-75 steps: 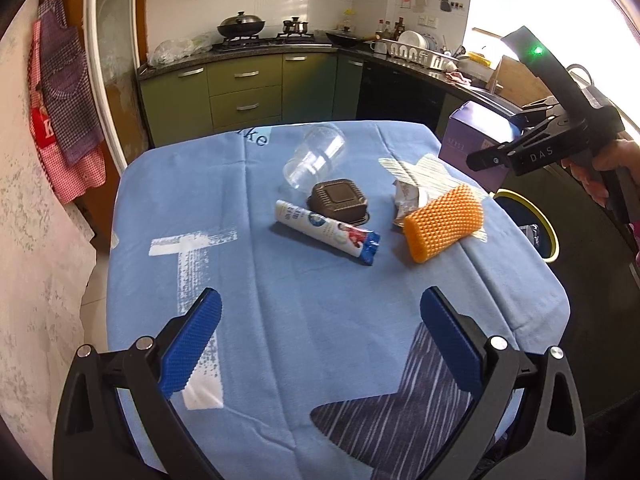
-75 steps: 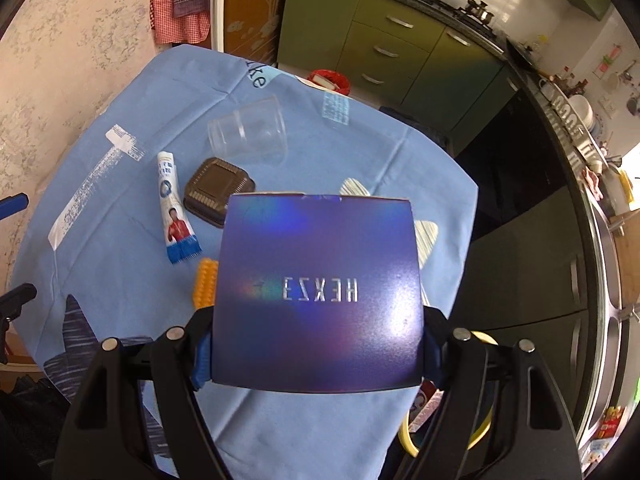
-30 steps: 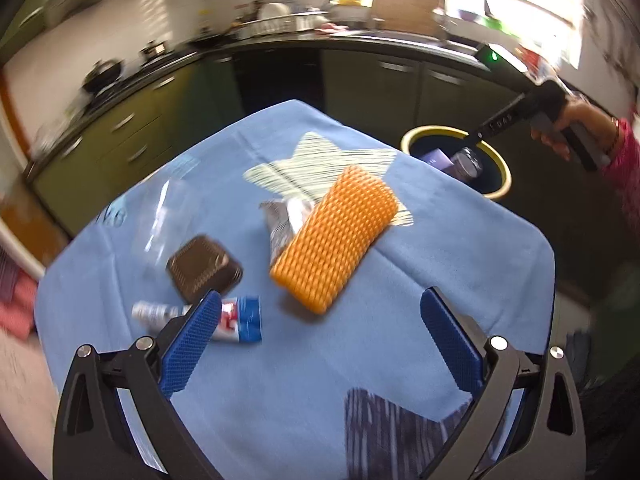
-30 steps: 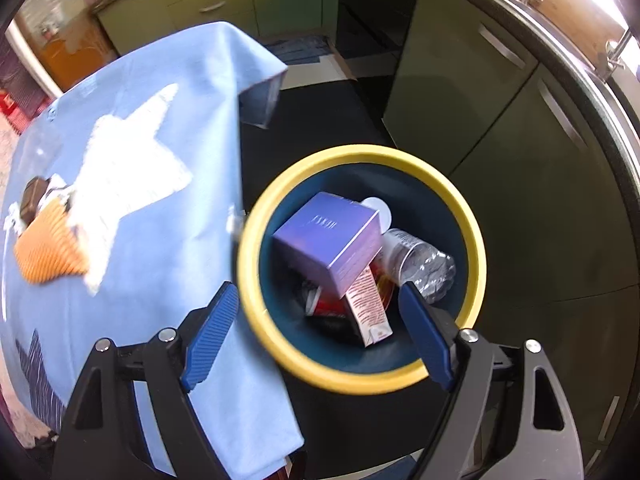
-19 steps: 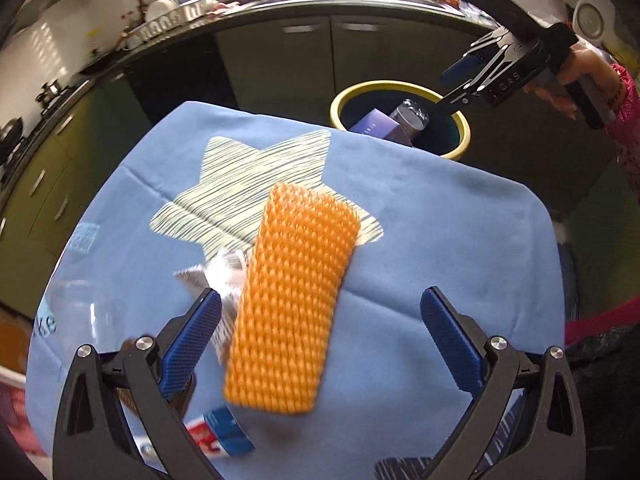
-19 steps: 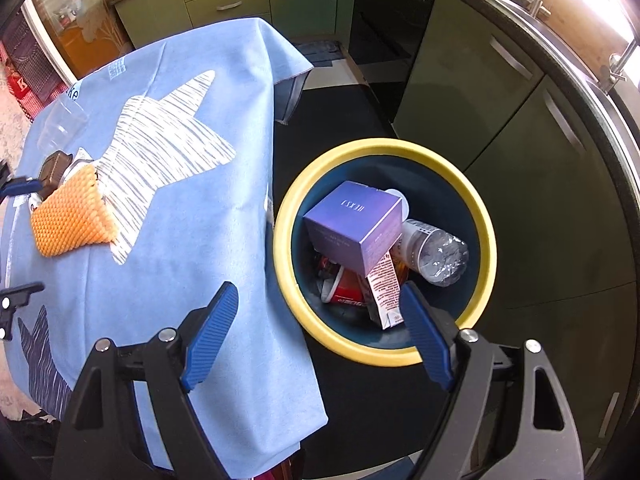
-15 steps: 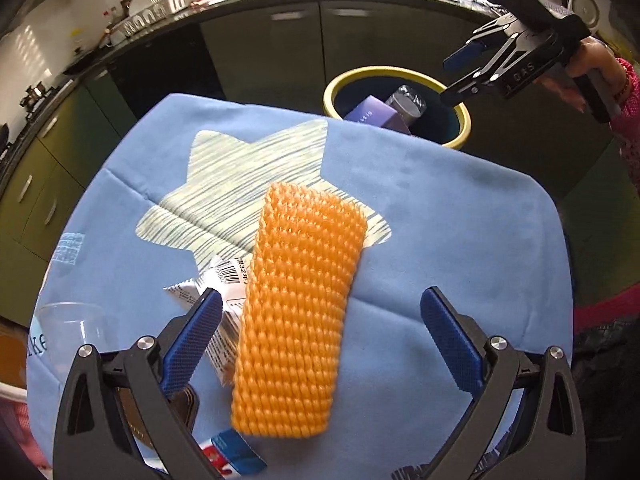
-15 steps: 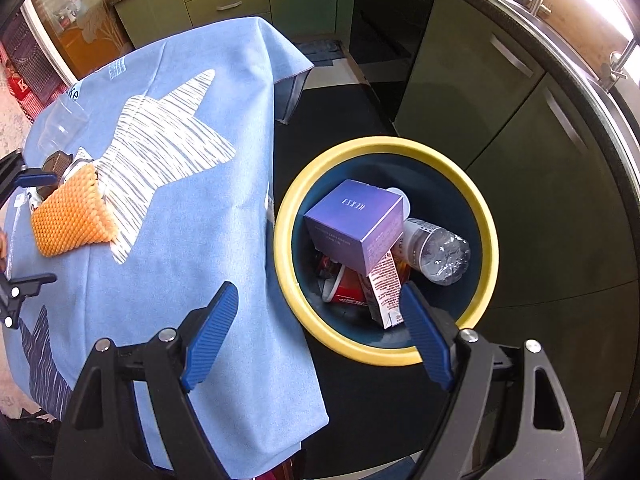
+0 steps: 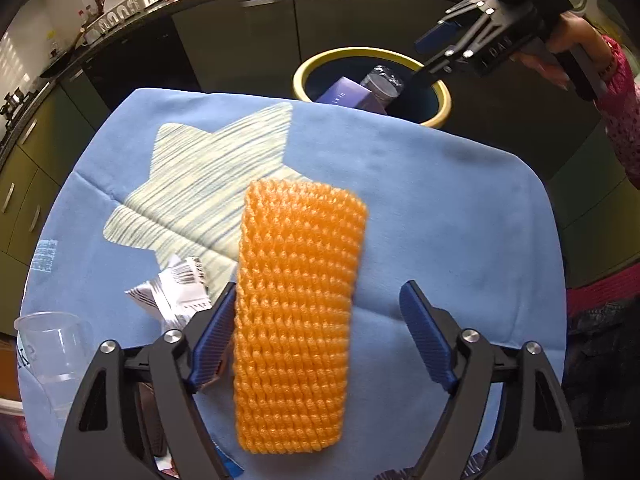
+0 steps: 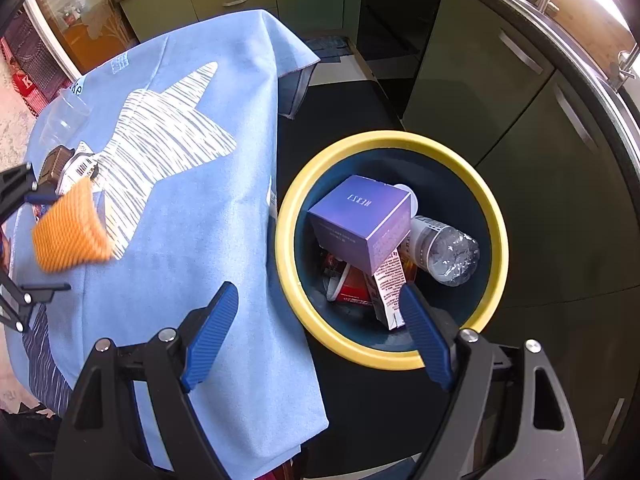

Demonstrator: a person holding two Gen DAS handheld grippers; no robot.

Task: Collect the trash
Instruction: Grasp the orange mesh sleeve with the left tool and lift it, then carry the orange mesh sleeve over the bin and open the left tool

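Observation:
An orange foam net sleeve [image 9: 296,312] lies lengthwise on the blue tablecloth [image 9: 440,208]. My left gripper [image 9: 318,338] straddles it with its jaws closing. The left pad [image 9: 212,336] is at the net's edge and the right pad [image 9: 424,340] stands apart from it. The right wrist view shows the same net [image 10: 70,232] between the left gripper [image 10: 54,242] fingers. My right gripper [image 10: 318,336] hangs open and empty over the near rim of the yellow-rimmed bin [image 10: 392,136]. In the bin lie a purple box [image 10: 360,220] and a plastic bottle [image 10: 444,256].
A silver wrapper [image 9: 176,292] and a clear plastic cup [image 9: 52,344] lie left of the net. A brown container [image 10: 56,162] sits behind the wrapper. The bin [image 9: 372,54] stands on the dark floor beyond the table's far edge, under the right gripper [image 9: 426,56]. Green cabinets line the walls.
The left gripper swung over and came down onto the orange net, and its jaws have narrowed around it. The right gripper let the purple box fall into the bin and stays above it.

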